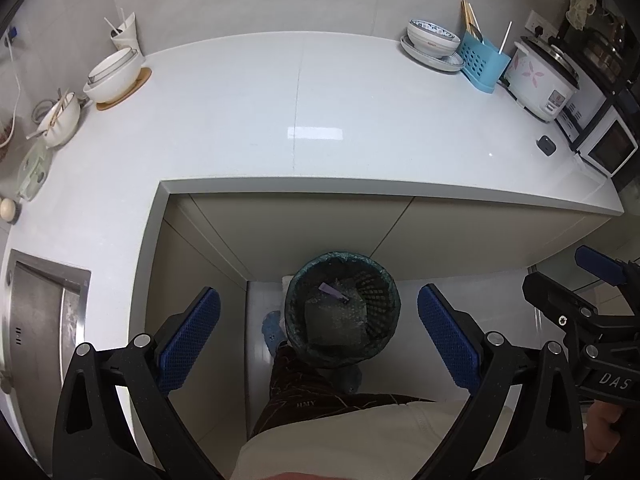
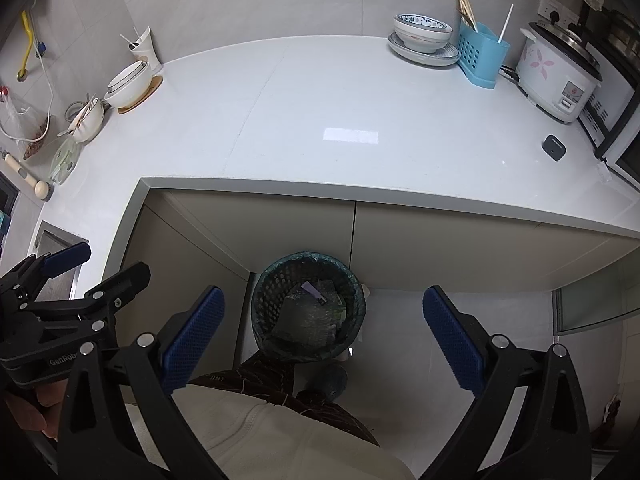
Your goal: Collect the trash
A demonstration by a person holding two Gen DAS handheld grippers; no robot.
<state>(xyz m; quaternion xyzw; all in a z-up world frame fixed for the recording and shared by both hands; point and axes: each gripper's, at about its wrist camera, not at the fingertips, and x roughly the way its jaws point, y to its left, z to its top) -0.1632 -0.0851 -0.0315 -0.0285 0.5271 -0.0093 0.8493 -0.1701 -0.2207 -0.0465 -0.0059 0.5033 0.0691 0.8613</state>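
A pale grey L-shaped kitchen counter wraps around a floor corner under beige cabinet doors; on the floor in that corner stands the trash bin, a dark mesh basket lined with a greenish bag, seen from above. Inside it lie crumpled clear plastic and a small purple strip; the bin also shows in the right wrist view, between the blue pads.

The left gripper hangs above the bin with its jaws spread wide and nothing between them; the right gripper is likewise released and empty, held just beside the left one. Each gripper appears at the edge of the other's view. A person's dark patterned trouser leg and light shirt hem sit just below the bin.

On the counter's far right stand stacked blue-patterned bowls, a blue utensil caddy with chopsticks, a white rice cooker and a small dark grey object; a microwave sits at the edge. On the left are white bowls on a wooden coaster, a cup, and a steel sink.
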